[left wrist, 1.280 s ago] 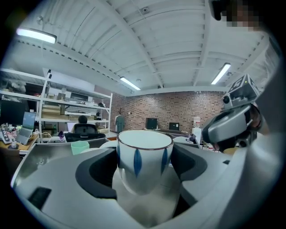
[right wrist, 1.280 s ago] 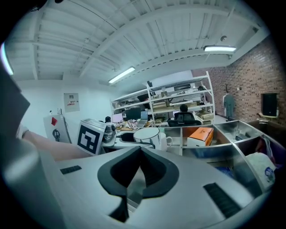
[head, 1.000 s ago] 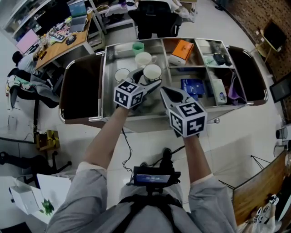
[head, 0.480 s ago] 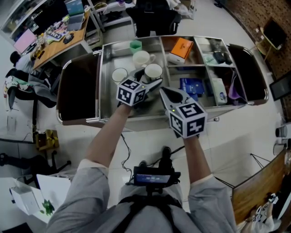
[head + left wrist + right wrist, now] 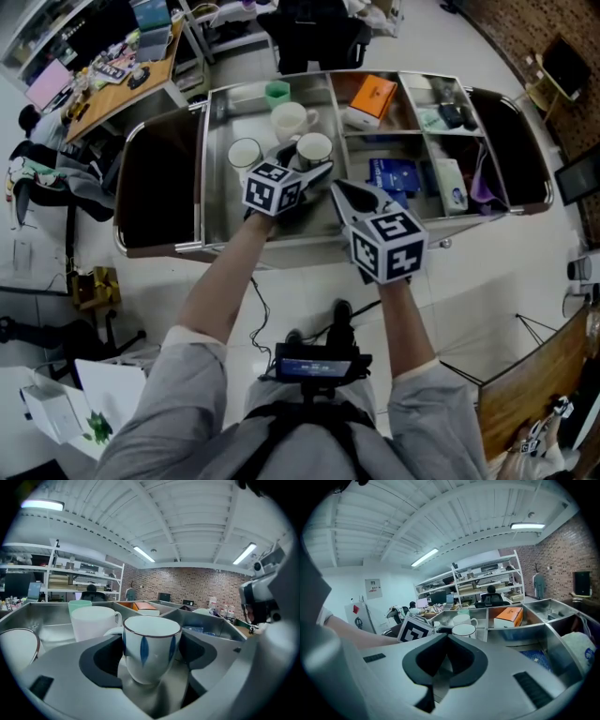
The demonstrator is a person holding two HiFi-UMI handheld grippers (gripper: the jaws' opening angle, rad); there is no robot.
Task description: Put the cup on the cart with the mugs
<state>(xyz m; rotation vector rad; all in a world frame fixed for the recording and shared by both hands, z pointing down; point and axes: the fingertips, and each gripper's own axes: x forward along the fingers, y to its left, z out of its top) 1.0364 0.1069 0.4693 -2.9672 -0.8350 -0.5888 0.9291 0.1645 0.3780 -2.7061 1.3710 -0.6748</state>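
Left claw (image 5: pixel 151 654) clamped on cup (image 5: pixel 151 637); right claw (image 5: pixel 446 639) closed, empty. Lower until base seats on cart (image 5: pixel 51 631) floor, clear of mug (image 5: pixel 93 623) ahead-left, then release.

My right gripper (image 5: pixel 447 636) has its jaws pressed together, nothing in them. Just past my tips is the cup (image 5: pixel 463 630), beside the left gripper's marker cube (image 5: pixel 415 631). There's a white mug (image 5: pixel 464 619) behind and an orange box (image 5: pixel 507 616) to the right.
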